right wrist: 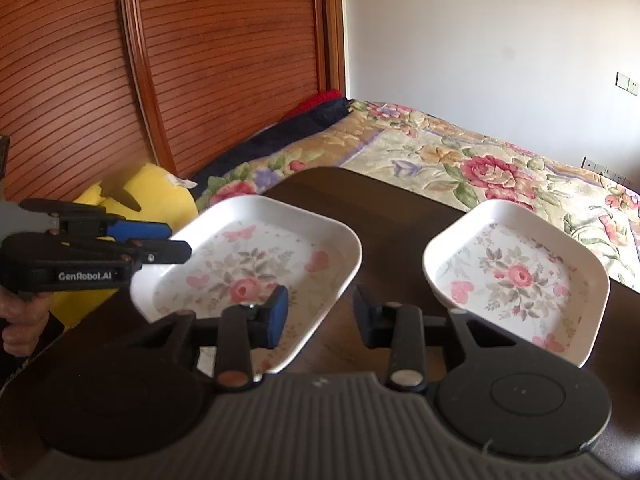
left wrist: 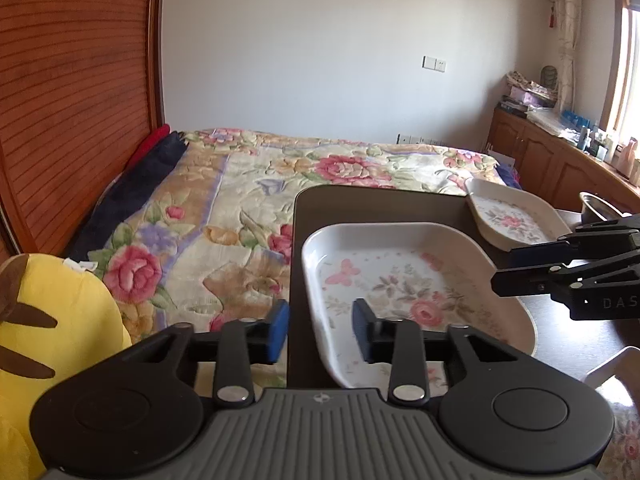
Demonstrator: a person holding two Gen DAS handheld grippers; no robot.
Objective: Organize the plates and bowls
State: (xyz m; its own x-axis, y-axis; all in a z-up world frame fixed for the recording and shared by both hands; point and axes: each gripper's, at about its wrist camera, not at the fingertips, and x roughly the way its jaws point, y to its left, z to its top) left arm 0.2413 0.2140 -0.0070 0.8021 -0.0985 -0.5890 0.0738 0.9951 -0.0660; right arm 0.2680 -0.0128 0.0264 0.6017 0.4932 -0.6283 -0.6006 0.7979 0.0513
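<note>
White wall (left wrist: 320,40), slatted wooden headboard (left wrist: 80,100), floral bedspread (left wrist: 240,200), sunlit window (left wrist: 630,68), wooden cabinets (left wrist: 532,152).

left wrist cam: low, close over the dark table's (left wrist: 380,208) left edge, facing the far wall.
right wrist cam: close, angled toward the headboard.
shared: both floral plates, bed.

Two plates are lying apart on the table (right wrist: 384,216): one plate (right wrist: 256,264) left, the other plate (right wrist: 516,276) right; the bed (right wrist: 480,160) is lying behind.
</note>
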